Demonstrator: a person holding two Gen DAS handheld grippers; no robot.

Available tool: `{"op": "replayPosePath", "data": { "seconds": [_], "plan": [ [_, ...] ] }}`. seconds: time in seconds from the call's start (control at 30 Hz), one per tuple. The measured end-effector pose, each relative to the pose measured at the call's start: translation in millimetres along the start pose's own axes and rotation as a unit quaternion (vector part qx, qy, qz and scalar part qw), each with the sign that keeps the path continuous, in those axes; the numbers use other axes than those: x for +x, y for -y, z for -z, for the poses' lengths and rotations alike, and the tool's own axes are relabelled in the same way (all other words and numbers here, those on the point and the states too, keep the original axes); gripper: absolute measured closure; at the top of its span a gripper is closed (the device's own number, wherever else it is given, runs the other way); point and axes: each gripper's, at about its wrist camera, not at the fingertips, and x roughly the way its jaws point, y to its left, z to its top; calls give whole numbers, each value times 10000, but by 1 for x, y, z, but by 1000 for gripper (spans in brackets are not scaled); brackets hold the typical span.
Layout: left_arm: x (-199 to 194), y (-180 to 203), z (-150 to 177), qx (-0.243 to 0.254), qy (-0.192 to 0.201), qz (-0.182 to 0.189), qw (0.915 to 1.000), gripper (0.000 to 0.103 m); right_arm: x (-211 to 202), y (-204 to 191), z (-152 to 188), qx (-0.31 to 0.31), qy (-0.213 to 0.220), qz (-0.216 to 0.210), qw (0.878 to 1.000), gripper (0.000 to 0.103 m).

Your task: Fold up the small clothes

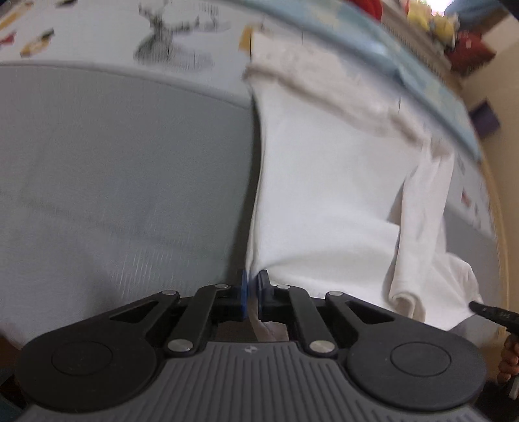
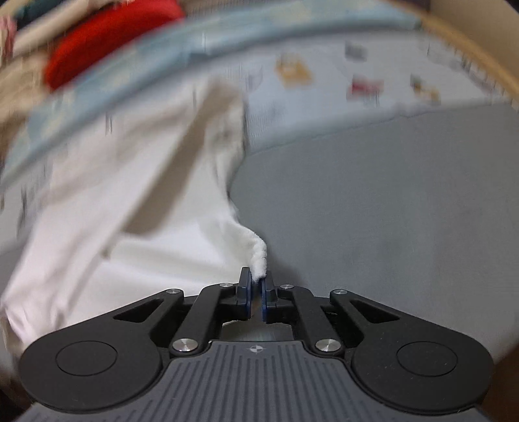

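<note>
We judge the fold as barely begun: the white garment is still mostly spread over the grey mat, its beige-trimmed far edge lying toward the patterned sheet, and no finished crease shows. Our left tool is clamped on the garment's near left corner; our right tool pinches the near right corner, which rises in a fuzzy peak. Both point forward and low over the mat, with the cloth between them. Blur hides finer detail.
</note>
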Motion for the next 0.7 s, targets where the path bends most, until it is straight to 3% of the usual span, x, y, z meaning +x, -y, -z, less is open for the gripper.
{"op": "replayPosePath", "data": {
  "seconds": [0.07,0.1,0.17,0.23,0.3,0.47,0.6,0.67,0.7],
  "plan": [
    [9,-5,7,97,-339,-369,9987,98,16,4,20,-300,-924,-90,9952,98],
    [11,-7,8,74,-380,-475,9981,96,21,2,28,-476,-1172,-90,9919,97],
    [8,-13,7,-95,-335,-282,9990,85,22,-5,36,-964,-1233,-10,9877,94],
    [5,-16,5,-255,-274,-37,9993,65,19,-4,35,-985,-1103,0,9890,90],
    [8,-12,5,-274,-294,-38,9992,63,16,1,30,-837,-961,-10,9919,79],
    [26,7,7,103,-639,-280,9975,63,20,3,21,-652,-754,49,9950,69],
    [42,23,14,679,-891,-563,9921,66,36,-5,25,-980,-941,250,9904,67],
    [45,28,16,910,-929,-662,9893,86,45,-9,29,-1171,-1102,369,9863,70],
    [46,29,17,993,-927,-668,9885,96,47,-11,31,-1266,-1188,347,9842,89]
  ]
}}
